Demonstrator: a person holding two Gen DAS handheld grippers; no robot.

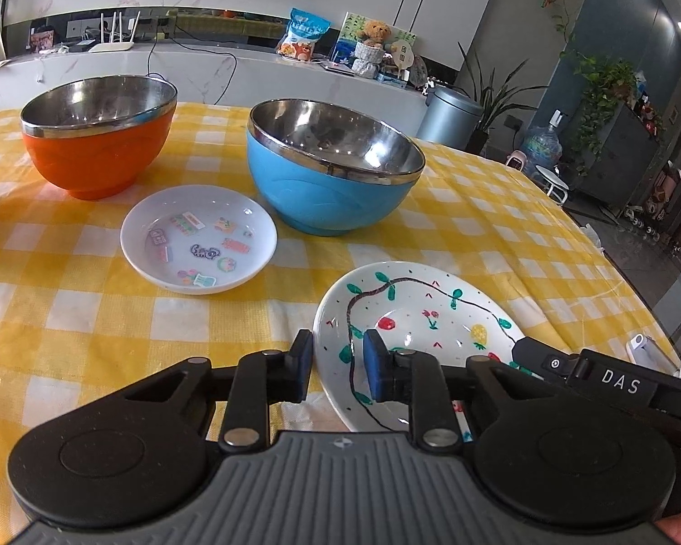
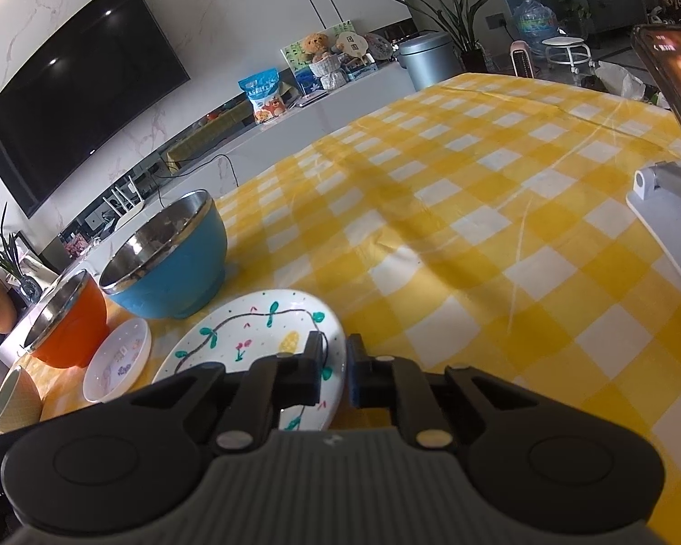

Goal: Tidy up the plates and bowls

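While both grippers straddle opposite rims of the painted plate [image 1: 413, 318] on the tabletop [image 1: 68, 318], the left gripper [image 1: 338, 365] and right gripper [image 2: 332, 374] stand slightly apart, not yet clamped; closing, then lifting toward the small plate [image 1: 198, 238], seems next.

Left wrist view: low over the desk [image 1: 91, 327], facing the far wall, close behind the painted plate [image 1: 413, 313] at lower centre. Right wrist view: equally low, tilted, at the same plate's [image 2: 245, 340] right edge. Shared: blue bowl [image 1: 322, 200] [image 2: 177, 281], orange bowl [image 1: 95, 159] [image 2: 72, 336], small plate [image 1: 198, 238] [image 2: 118, 363].
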